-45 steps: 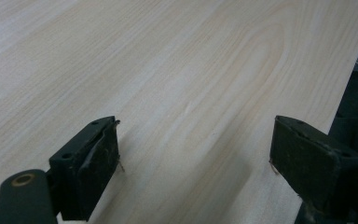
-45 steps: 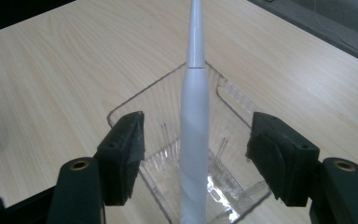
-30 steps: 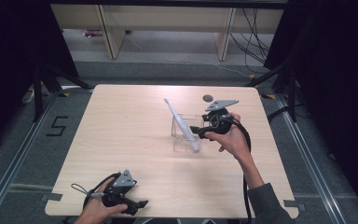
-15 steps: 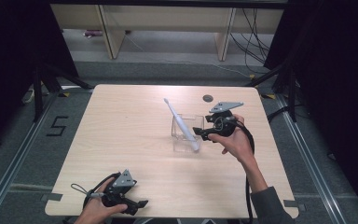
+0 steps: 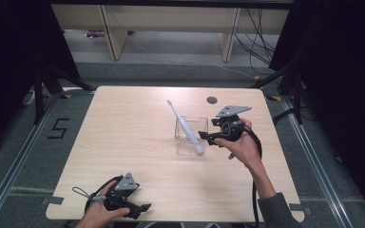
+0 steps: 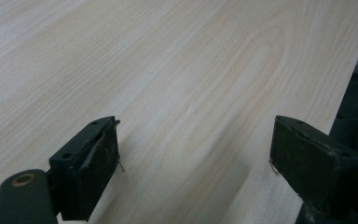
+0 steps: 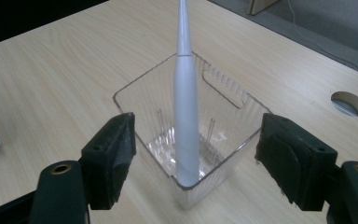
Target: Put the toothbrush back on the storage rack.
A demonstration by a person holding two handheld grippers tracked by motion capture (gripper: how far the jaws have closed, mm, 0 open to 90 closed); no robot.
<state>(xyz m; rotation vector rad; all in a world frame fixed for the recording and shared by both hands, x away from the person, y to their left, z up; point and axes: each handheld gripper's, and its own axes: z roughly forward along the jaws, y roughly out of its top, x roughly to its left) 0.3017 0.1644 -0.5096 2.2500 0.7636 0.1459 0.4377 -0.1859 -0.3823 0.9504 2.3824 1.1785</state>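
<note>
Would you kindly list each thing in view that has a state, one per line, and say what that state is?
White electric toothbrush: standing tilted inside the container, head sticking out above the rim.
Clear ribbed plastic container: upright on the table, open at the top.
Right tongs: open, a jaw on either side of the container, not pressing it.
Left tongs: open, nothing between the jaws, low over the light wooden table.

Light wood counter fills the middle of the high view, pale grain running across it. At its one o'clock corner sits a small round cable hole with a grey rim. Out at nine o'clock, a floor marking "5" on grey carpet. Up at twelve o'clock, a pale wooden shelf unit stands behind the counter, and black cables hang and trail at about one o'clock.
</note>
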